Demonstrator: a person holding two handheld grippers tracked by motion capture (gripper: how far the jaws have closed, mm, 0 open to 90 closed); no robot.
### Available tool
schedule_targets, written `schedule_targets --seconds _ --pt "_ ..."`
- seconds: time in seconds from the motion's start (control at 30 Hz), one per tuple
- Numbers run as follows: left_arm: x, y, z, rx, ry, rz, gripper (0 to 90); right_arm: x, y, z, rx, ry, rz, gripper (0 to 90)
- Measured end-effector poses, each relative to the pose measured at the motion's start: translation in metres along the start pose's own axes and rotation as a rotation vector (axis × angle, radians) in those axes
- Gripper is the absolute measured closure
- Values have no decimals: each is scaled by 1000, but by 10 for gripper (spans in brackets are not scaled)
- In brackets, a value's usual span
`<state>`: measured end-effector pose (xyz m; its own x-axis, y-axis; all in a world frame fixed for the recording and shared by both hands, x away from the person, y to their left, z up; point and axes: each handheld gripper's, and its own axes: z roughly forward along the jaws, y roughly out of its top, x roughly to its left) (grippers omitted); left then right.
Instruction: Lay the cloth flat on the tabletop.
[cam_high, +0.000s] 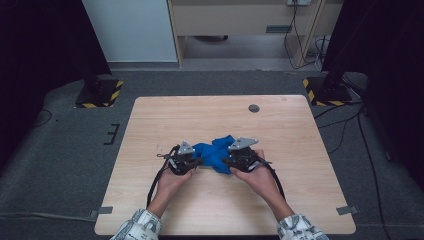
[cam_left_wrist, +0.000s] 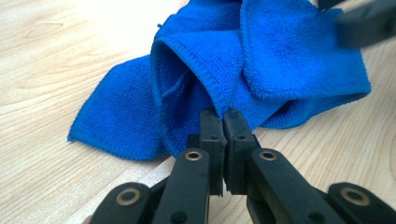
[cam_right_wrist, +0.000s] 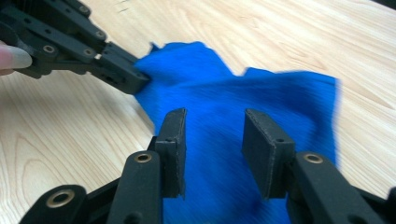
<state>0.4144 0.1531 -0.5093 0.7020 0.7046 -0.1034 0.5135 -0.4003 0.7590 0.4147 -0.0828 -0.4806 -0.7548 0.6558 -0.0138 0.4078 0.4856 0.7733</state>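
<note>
Blue cloth (cam_high: 214, 152) lies crumpled and folded between both tongs.

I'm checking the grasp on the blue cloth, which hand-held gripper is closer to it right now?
Left. The left hand-held gripper has its jaws shut on a hemmed fold of the blue cloth, so it touches it. The right hand-held gripper is open, its jaws apart just over the cloth's other side.

Soft light from above is making the tabletop (cam_high: 280, 125) bright while the room's sides are staying dark. The cloth (cam_right_wrist: 261, 98) is looking smeary and blurry in the right gripper view. Shadows are faint.
</note>
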Motion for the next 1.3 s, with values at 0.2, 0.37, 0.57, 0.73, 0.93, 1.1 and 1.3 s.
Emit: schedule_targets --seconds 0.2,0.37,0.57,0.73,0.93,1.1,1.3 --pt "0 1 -1 -7 -1 0 879 16 6 19 28 2 -46 511" --pt "-1 2 -3 -19 -5 5 880 21 8 30 52 -12 -62 453" --pt "-3 3 -4 -31 -15 12 881 23 9 40 95 -19 -87 673" --pt "-3 4 -6 -28 -7 15 882 21 12 38 73 10 -74 844" --pt "2 2 -6 -12 8 0 883 12 16 18 4 0 -37 859" --pt "4 0 -5 0 25 -2 882 -5 17 0 -21 -49 -24 873" --pt "9 -2 -5 5 35 -15 877 -26 15 -18 -34 -111 7 879"
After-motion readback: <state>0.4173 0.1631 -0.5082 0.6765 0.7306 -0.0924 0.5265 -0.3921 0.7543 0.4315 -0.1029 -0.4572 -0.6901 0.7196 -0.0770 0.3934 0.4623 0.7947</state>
